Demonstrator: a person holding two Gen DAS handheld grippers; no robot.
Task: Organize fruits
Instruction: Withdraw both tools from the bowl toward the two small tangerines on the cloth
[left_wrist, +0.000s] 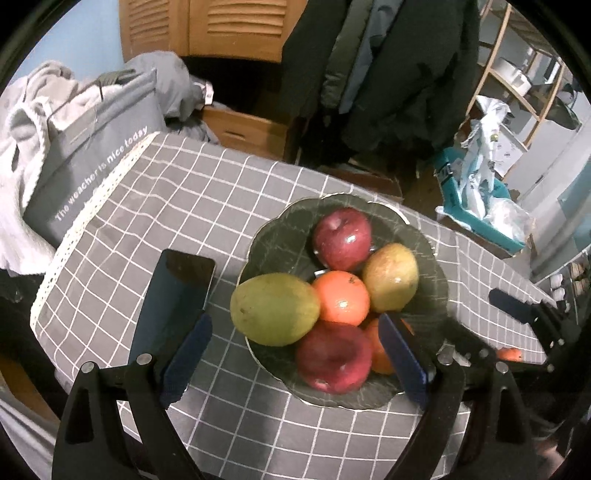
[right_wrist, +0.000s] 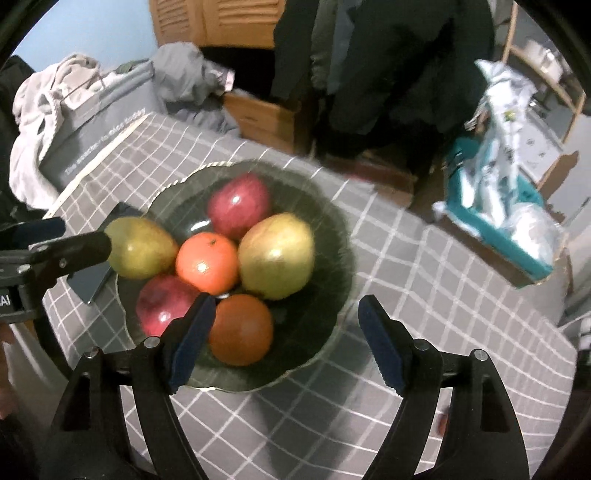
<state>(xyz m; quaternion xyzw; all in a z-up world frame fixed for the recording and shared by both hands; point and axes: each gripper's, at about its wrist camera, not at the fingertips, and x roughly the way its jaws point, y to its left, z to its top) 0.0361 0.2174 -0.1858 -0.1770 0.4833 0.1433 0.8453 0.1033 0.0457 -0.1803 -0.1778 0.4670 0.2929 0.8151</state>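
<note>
A dark scalloped plate (left_wrist: 436, 291) (right_wrist: 332, 236) sits on the grey checked tablecloth and holds several fruits: two red apples (left_wrist: 343, 238) (left_wrist: 334, 356), two green-yellow mangoes (left_wrist: 275, 314) (left_wrist: 391, 277) and two oranges (left_wrist: 341, 299) (right_wrist: 240, 328). My left gripper (left_wrist: 295, 354) is open and empty, hovering over the plate's near edge, its fingers on either side of the near apple. My right gripper (right_wrist: 288, 339) is open and empty above the plate's near right edge, with the near orange between its fingers. The right gripper also shows at the right of the left wrist view (left_wrist: 517, 306).
A dark phone (left_wrist: 173, 295) lies on the cloth left of the plate. A grey bag (left_wrist: 92, 147) and laundry stand past the table's far left edge. A small orange thing (left_wrist: 509, 353) lies at the right. A teal box (right_wrist: 498, 221) with bags sits beyond the table.
</note>
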